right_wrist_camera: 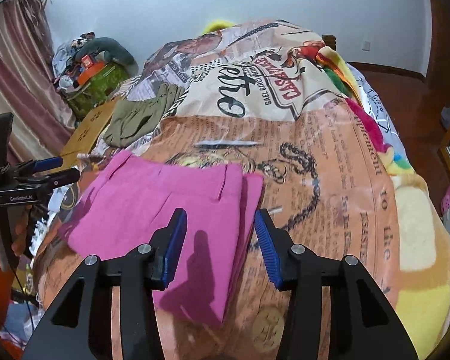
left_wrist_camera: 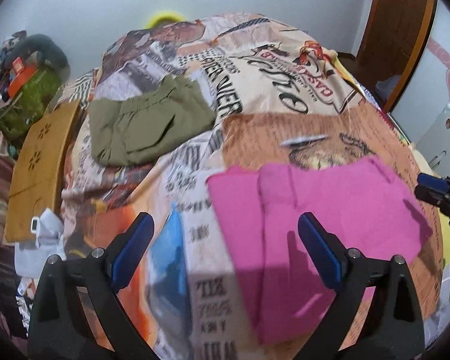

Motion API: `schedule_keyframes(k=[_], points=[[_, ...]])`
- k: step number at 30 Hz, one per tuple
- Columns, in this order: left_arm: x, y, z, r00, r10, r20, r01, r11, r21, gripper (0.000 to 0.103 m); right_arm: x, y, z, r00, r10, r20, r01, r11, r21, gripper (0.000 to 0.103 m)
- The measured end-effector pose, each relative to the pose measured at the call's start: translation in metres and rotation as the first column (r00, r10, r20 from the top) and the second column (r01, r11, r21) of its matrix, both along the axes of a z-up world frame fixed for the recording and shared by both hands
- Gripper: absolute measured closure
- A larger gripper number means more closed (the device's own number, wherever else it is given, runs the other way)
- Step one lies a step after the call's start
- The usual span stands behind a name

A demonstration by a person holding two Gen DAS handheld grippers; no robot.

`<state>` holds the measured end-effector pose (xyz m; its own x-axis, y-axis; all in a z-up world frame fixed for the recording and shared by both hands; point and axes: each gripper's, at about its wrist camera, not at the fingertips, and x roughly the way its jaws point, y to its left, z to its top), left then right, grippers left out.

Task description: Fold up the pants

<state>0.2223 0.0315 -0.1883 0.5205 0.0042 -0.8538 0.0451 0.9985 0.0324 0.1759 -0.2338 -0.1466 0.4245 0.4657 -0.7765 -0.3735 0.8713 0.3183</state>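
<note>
Folded pink pants [left_wrist_camera: 315, 210] lie flat on the newspaper-print bedsheet [left_wrist_camera: 270, 90]. My left gripper [left_wrist_camera: 225, 240] hovers open over their left edge, its jaws wide apart and empty. In the right wrist view the pink pants [right_wrist_camera: 171, 198] lie under my right gripper [right_wrist_camera: 220, 234]. It hangs above their right fold with its jaws partly apart, gripping nothing and casting a shadow on the cloth. The right gripper [left_wrist_camera: 432, 186] shows at the far right of the left wrist view. The left gripper [right_wrist_camera: 60, 170] shows at the left, held by a hand [right_wrist_camera: 15, 231].
Folded olive-green pants [left_wrist_camera: 147, 126] lie farther back on the bed. A brown perforated board [left_wrist_camera: 39, 165] and a green bag [left_wrist_camera: 30, 102] with clutter sit beside the bed on the left. A colourful plush blanket [right_wrist_camera: 411, 240] drapes over the right side. A curtain [right_wrist_camera: 15, 75] hangs at the far left.
</note>
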Motion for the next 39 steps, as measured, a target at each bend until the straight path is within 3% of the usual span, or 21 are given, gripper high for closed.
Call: schedule_keyframes(k=[5,10,16,21,23,26,28,39], points=[[0.022,-0.018,-0.009,0.999,-0.034,-0.016,0.034,0.999,-0.017,0.006,0.021,0.003,-0.008,1.000,0.003,-0.024,-0.003,1.000,-0.003,0.057],[0.036,-0.039,-0.024,0.993,-0.102,-0.061,0.100,0.995,-0.023,0.017,0.038,0.008,-0.020,0.997,0.035,-0.064,-0.035,0.999,0.002,0.057],[0.041,-0.049,-0.049,0.984,-0.130,-0.122,0.127,0.991,-0.034,0.020,0.048,0.023,-0.038,0.987,0.114,-0.114,-0.114,0.993,0.006,0.057],[0.040,-0.040,-0.050,0.989,-0.109,-0.101,0.102,0.993,-0.066,0.024,0.044,0.029,-0.040,0.989,0.133,-0.058,-0.135,0.991,-0.020,0.070],[0.039,-0.037,-0.051,0.990,-0.103,-0.093,0.095,0.991,-0.090,0.030,0.042,0.028,-0.040,0.992,0.124,-0.037,-0.125,0.991,-0.042,0.080],[0.038,-0.035,-0.050,0.993,-0.091,-0.076,0.083,0.991,-0.103,0.044,0.044,0.026,-0.039,0.994,0.107,-0.021,-0.108,0.993,-0.041,0.087],[0.037,-0.034,-0.049,0.994,-0.082,-0.068,0.075,0.992,-0.102,0.048,0.042,0.026,-0.039,0.994,0.105,-0.006,-0.105,0.993,-0.053,0.089],[0.033,-0.031,-0.047,0.997,-0.038,-0.063,0.032,0.996,-0.088,0.048,0.037,0.034,-0.035,0.992,0.120,0.030,-0.115,0.983,-0.141,0.091]])
